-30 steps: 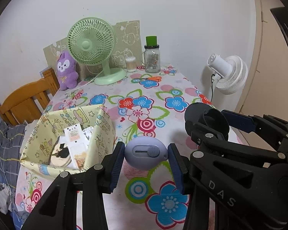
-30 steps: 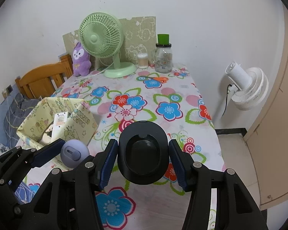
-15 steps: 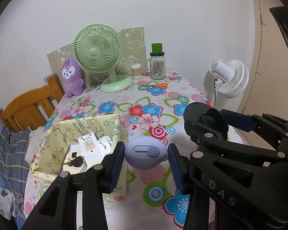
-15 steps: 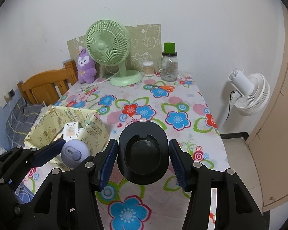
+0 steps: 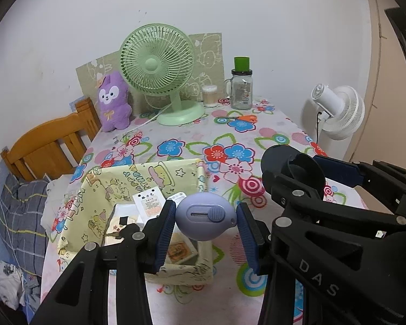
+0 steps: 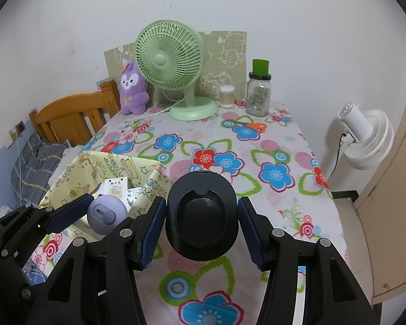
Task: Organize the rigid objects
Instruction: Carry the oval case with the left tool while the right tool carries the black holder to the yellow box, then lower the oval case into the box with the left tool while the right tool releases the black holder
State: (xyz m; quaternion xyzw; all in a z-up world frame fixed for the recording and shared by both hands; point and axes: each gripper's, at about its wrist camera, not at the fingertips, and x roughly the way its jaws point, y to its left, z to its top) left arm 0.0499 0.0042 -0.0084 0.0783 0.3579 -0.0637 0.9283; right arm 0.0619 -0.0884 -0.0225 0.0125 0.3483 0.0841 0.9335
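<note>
Soft, even indoor light fills both my views; the white wall (image 5: 257,13) behind reads bright without glare. Shadows are faint. Everything from my fingers to the wall looks sharp. Fisheye distortion bends the edges, and black vignette closes each corner.

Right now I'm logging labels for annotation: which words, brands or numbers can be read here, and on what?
"DAS": on the right gripper, in the left wrist view.
White cards in the yellow fabric box: print too small.
Glass jar label: blurred.
</note>
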